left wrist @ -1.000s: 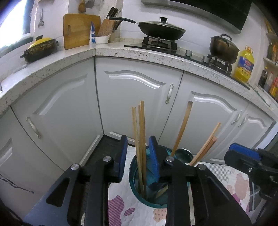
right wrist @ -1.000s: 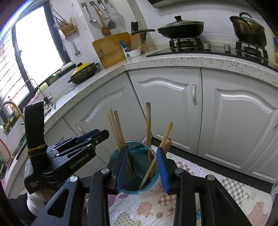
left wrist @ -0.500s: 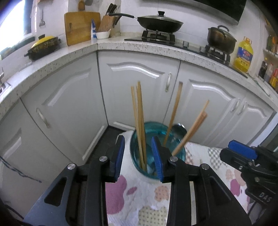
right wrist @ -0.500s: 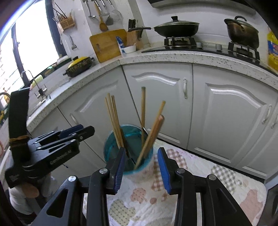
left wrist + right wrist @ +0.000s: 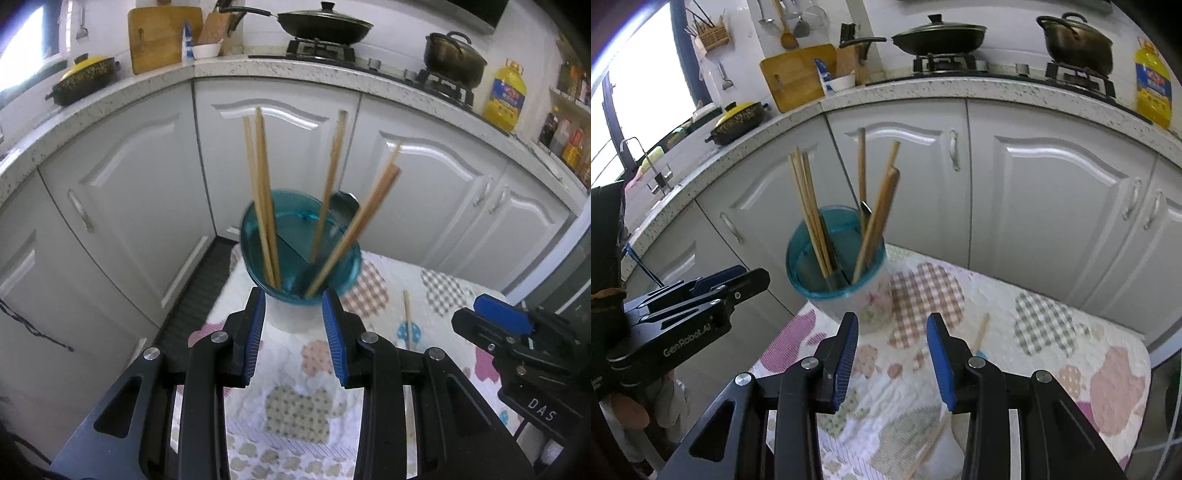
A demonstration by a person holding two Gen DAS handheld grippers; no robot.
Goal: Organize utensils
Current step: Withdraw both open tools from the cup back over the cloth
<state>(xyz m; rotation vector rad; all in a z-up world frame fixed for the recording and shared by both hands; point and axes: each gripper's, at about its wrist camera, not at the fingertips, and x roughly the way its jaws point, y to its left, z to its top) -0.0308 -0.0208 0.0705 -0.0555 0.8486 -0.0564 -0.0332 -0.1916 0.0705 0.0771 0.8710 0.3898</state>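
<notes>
A utensil holder with a teal rim (image 5: 300, 236) and a white body stands on a patterned cloth (image 5: 299, 402), also in the right wrist view (image 5: 834, 254). Several wooden chopsticks (image 5: 264, 199) stand in it, with a dark spoon (image 5: 345, 206) at its back. One loose chopstick (image 5: 407, 317) lies on the cloth to the right, seen in the right wrist view too (image 5: 980, 328). My left gripper (image 5: 293, 332) is open and empty, just in front of the holder's base. My right gripper (image 5: 892, 350) is open and empty, in front and right of the holder.
Grey kitchen cabinets (image 5: 280, 147) wrap the corner behind the table. The counter holds a wok (image 5: 325, 26), a pot (image 5: 454, 55), an oil bottle (image 5: 504, 94) and a cutting board (image 5: 162, 37). The cloth's left edge drops to a dark floor mat (image 5: 199, 288).
Both grippers have pulled back and up from the holder and their jaws have opened wider. The chopsticks stay in the holder. A loose chopstick on the cloth has come into view.
</notes>
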